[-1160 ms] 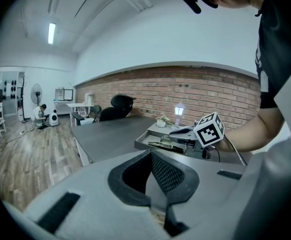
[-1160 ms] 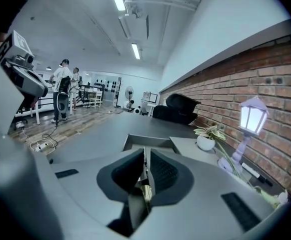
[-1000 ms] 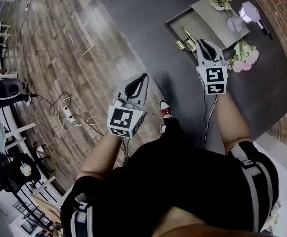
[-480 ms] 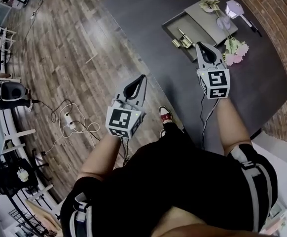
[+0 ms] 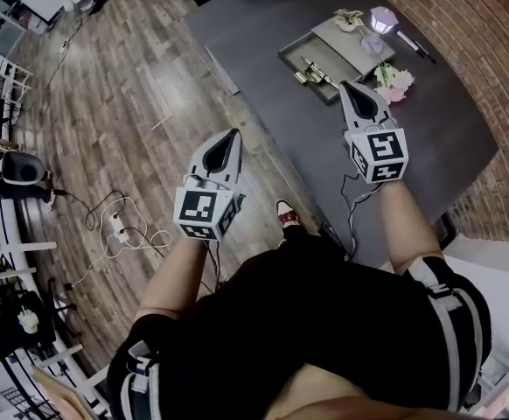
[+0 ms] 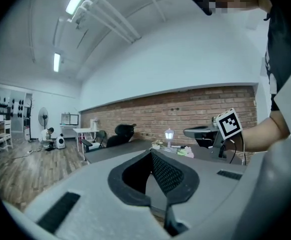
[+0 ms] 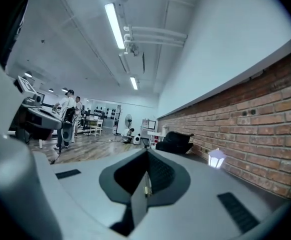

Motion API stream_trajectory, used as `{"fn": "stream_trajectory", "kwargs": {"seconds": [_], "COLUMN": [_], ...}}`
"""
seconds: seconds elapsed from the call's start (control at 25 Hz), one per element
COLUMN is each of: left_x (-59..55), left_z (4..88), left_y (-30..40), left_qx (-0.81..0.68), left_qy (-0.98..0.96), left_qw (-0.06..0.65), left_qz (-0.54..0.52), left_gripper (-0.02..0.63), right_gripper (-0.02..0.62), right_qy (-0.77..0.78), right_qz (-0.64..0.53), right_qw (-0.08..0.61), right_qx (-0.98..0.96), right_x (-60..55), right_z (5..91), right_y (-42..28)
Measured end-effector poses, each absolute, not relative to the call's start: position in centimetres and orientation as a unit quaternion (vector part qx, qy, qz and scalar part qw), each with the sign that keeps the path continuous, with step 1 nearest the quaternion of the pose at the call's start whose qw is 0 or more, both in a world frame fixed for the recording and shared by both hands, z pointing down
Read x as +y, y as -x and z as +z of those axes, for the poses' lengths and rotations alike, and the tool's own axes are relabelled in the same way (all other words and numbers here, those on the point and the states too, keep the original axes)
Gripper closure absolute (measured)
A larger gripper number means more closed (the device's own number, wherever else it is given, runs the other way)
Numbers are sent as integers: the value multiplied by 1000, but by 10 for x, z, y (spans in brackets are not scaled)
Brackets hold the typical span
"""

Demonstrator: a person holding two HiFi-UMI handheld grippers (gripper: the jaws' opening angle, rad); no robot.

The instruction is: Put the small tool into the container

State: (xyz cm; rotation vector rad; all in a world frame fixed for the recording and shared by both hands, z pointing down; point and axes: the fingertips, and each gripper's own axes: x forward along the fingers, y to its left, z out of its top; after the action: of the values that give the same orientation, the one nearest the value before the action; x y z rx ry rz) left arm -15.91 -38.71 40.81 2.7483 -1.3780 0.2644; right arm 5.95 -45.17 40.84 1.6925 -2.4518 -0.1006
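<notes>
A small brass-coloured tool (image 5: 310,66) lies in the dark shallow tray (image 5: 286,54) on the dark table (image 5: 429,138), at the top of the head view. My right gripper (image 5: 348,86) is shut and empty, held over the table just short of the tray's near corner. My left gripper (image 5: 233,133) is also shut and empty; it hangs over the wooden floor, left of the table. In the left gripper view the shut left gripper (image 6: 151,152) points across the table toward the brick wall. The right gripper (image 7: 147,151) shows its fingers closed together in its own view.
A small white lamp (image 5: 382,17), pink flowers (image 5: 391,81) and a pen (image 5: 409,43) lie by the tray. A brick wall (image 5: 464,51) runs along the table's far side. Cables and a power strip (image 5: 119,220) lie on the floor. A black chair (image 7: 178,140) and people (image 7: 65,109) stand further off.
The head view has drawn back, so the table and tray sit higher and smaller in the picture. Both grippers stay shut and empty; the left one has drifted a little left.
</notes>
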Motion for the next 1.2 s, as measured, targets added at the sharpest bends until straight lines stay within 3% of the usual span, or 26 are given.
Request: {"fn": "stream_trajectory", "kwargs": {"seconds": [0.52, 1.2], "left_x": [-320, -287], "left_z": [340, 309], "left_y": [172, 169], "left_qx": [-460, -459], "left_qy": [-887, -887], "left_qw": [-28, -60], "left_qz": [23, -1], "left_gripper": [597, 597], "right_gripper": [598, 600], "right_qy": [-552, -539], "right_qz": [-87, -114], "right_qw": [22, 3], "right_qx": [-829, -834], "right_x": [-363, -319], "right_z": [314, 279], "right_y": [-47, -44]}}
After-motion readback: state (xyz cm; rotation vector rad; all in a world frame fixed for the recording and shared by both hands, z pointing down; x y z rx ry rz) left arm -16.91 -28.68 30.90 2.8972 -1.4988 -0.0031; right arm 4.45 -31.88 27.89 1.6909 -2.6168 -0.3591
